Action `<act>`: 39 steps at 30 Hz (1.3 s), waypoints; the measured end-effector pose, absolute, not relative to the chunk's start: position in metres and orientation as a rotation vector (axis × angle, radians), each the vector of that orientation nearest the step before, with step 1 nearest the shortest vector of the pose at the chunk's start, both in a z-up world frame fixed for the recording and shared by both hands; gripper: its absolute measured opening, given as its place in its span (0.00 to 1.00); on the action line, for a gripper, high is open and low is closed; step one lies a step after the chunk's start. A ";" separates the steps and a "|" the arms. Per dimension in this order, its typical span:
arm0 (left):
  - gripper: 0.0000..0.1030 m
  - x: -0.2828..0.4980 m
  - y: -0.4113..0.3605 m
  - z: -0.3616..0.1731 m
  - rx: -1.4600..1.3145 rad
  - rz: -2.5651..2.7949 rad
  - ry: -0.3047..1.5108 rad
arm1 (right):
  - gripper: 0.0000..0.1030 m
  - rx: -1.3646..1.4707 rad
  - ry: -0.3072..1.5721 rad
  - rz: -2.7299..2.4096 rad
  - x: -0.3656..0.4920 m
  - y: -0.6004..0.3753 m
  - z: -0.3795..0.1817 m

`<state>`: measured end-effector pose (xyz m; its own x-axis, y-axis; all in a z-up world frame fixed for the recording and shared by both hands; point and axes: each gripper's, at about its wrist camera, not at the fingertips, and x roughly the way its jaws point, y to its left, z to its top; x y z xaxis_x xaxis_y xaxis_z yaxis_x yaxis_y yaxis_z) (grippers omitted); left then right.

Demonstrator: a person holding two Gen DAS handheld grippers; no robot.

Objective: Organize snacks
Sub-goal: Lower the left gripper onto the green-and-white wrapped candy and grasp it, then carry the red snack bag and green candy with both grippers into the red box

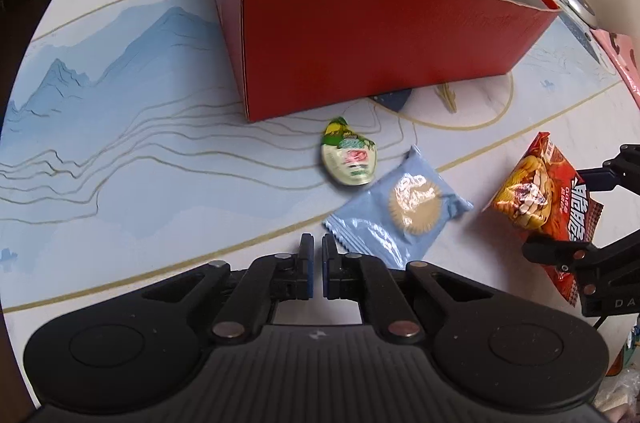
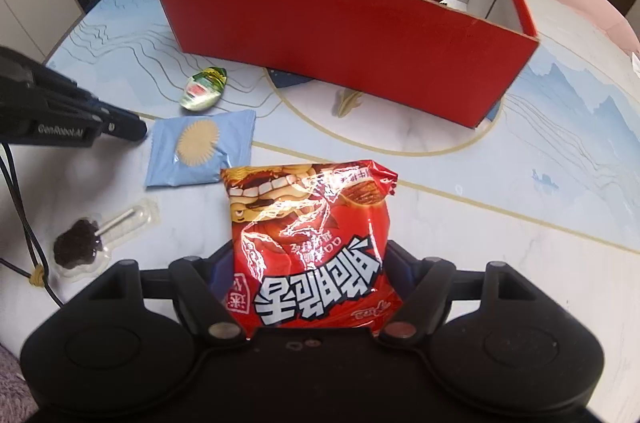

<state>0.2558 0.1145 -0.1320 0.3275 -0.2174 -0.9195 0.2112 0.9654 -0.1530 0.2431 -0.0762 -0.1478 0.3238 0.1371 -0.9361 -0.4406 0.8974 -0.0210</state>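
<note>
A red snack bag (image 2: 308,247) is clamped between the fingers of the right gripper (image 2: 310,263), raised above the table (image 2: 480,207). The left gripper (image 1: 316,251) is seen with its fingers nearly together and nothing between them, just beside a blue biscuit packet (image 1: 400,207). A green-topped jelly cup (image 1: 350,159) lies beyond it, near the red box (image 1: 380,51), in which several snacks are seen.

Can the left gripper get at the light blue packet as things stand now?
Probably yes. The left gripper is nearly shut and holds nothing, and the light blue packet lies flat on the table just ahead of it, with nothing between them.
</note>
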 end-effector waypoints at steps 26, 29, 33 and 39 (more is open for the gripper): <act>0.65 0.314 0.069 -0.132 -0.117 -0.023 1.190 | 0.72 -0.203 1.201 0.324 0.240 -0.107 -0.154; 0.64 0.317 0.067 -0.138 -0.103 0.004 1.208 | 0.72 -0.199 1.203 0.323 0.241 -0.109 -0.155; 0.56 0.316 0.064 -0.140 -0.072 0.021 1.203 | 0.72 -0.196 1.205 0.324 0.242 -0.110 -0.155; 0.36 0.313 0.061 -0.140 -0.021 0.017 1.190 | 0.72 -0.200 1.209 0.328 0.243 -0.109 -0.156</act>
<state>0.3130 0.0606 -0.1398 0.3717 0.0024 -0.9283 -0.0248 0.9997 -0.0073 0.2434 -0.1090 -0.1557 0.3155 0.1416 -0.9383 -0.3525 0.9355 0.0226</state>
